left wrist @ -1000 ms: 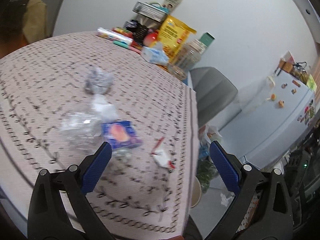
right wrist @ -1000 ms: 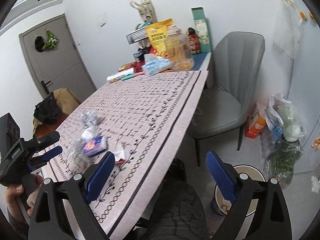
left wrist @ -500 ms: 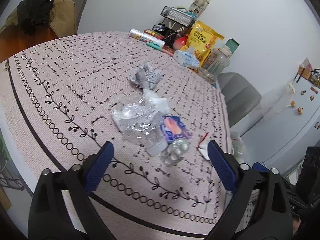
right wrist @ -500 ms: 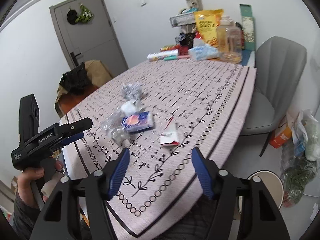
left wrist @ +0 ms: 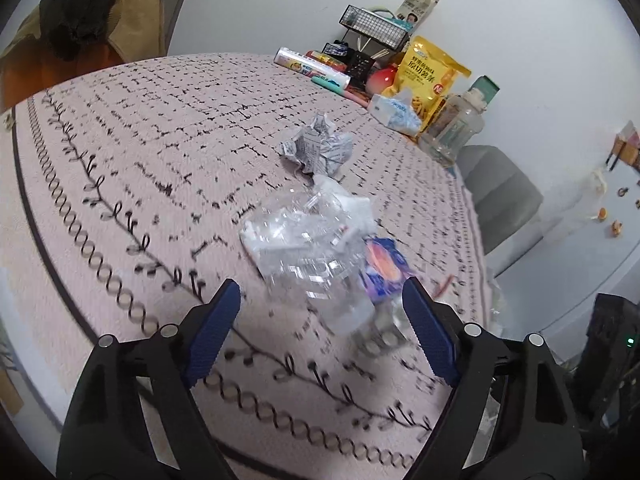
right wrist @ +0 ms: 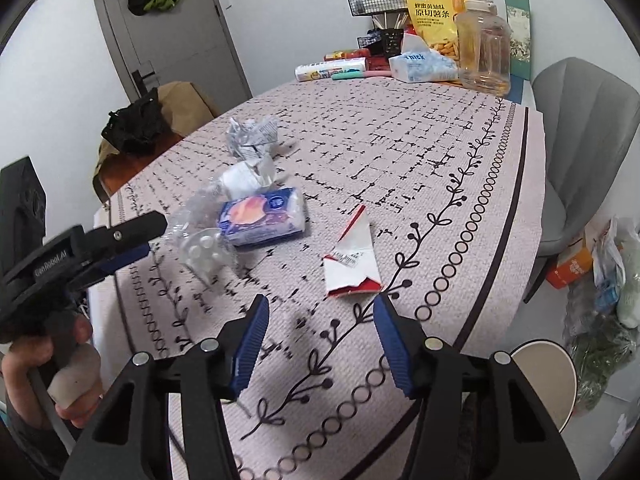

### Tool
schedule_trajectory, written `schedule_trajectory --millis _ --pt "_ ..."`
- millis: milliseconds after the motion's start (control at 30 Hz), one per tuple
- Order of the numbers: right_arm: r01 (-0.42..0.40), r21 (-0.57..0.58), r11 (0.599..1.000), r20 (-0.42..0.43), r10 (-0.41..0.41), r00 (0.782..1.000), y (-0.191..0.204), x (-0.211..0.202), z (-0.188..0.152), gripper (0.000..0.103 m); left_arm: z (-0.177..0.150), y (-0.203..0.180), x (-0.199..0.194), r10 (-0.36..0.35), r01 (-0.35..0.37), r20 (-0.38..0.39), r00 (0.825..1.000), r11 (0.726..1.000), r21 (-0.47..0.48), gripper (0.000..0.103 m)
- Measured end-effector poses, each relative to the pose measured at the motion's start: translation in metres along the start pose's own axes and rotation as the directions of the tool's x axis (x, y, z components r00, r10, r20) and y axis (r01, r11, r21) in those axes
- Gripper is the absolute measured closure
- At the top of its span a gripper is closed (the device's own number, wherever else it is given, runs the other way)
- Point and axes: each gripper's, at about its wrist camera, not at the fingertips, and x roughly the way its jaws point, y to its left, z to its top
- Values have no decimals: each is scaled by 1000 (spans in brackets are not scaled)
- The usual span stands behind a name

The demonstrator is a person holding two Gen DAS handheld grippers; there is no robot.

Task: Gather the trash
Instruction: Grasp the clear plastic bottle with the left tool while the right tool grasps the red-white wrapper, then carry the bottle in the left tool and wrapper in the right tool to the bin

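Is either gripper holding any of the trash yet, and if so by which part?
Nothing is held. The left gripper is closing, just short of the crushed plastic bottle; the right gripper is closing short of the torn red-and-white wrapper.

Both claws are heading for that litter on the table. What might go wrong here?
The clear plastic lies over the tissue pack, so the closing left gripper, nothing yet between its jaws, may drag the pack along. The torn carton lies flat; the closing right gripper, also empty, might pinch the tablecloth instead.
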Motion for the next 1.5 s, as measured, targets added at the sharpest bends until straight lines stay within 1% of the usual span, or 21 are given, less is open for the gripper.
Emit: schedule_trajectory --millis 67,100,167,233,267,300,367,400,433,467,500,600,633,700,767,900,1033,1133,1200,1367,1500 --pt "-1 0 1000 -4 1 1000 -1 6 3 49 6 2 10 5 -5 -15 1000 1000 -4 19" --pt "6 -1 1000 -5 -6 1000 -2 10 5 49 9 3 16 7 -7 -23 1000 1000 -4 17" --pt "16 5 1000 -9 -16 1000 -4 17 7 50 12 4 23 33 -33 -25 999 999 0 11" --pt "24 11 1000 -7 -24 1000 -6 24 9 64 16 7 29 24 -24 -40 999 1000 -15 10" --pt "40 8 999 0 -40 999 -6 27 10 67 18 8 32 18 -19 -45 999 1000 -18 10" --pt "47 8 999 2 -47 999 -6 27 11 74 18 8 34 26 -27 -47 999 1000 -15 10" --pt "29 26 999 -6 -29 1000 -9 29 13 75 19 7 36 31 -31 -45 998 1000 -1 10" --pt "24 27 999 -7 -24 1000 -9 30 14 76 20 7 36 27 -28 -45 999 1000 -3 11" --pt "22 23 1000 -6 -22 1000 -9 30 15 77 19 8 35 24 -25 -40 999 1000 -9 15" --pt "18 20 1000 -3 -18 1000 -9 29 15 77 18 9 34 21 -22 -36 999 1000 -15 25" --pt "7 18 1000 2 -7 1000 -8 29 15 78 17 11 33 13 -14 -35 999 1000 -21 26" --pt "6 3 1000 13 -6 1000 -3 30 13 78 16 15 30 -4 3 -25 1000 999 -43 29" --pt "13 -3 1000 15 -13 1000 -1 31 12 85 16 16 30 -6 5 -24 1000 999 -46 29" --pt "30 -14 999 25 -29 999 2 31 10 85 15 18 27 -12 11 -19 1000 998 -56 29" --pt "23 -4 1000 21 -23 1000 3 31 10 88 14 19 25 -17 17 -6 1000 998 -61 30" --pt "11 -16 1000 33 -11 999 5 25 11 100 14 21 19 -26 27 17 1000 997 -66 30" --pt "-7 -26 1000 61 9 998 8 15 10 101 12 18 9 -9 12 52 999 999 -51 30" --pt "-23 -9 1000 82 24 996 3 6 11 102 10 15 1 -29 32 71 997 999 -43 30" --pt "-37 11 999 105 36 994 -2 -2 12 102 9 10 -6 -23 25 85 996 999 -31 30" --pt "-60 54 997 158 51 986 -20 -23 15 102 9 -18 -29 -42 39 136 990 999 28 30" --pt "-63 83 995 190 46 981 -39 -39 17 102 16 -48 -36 -69 60 152 986 996 68 30"
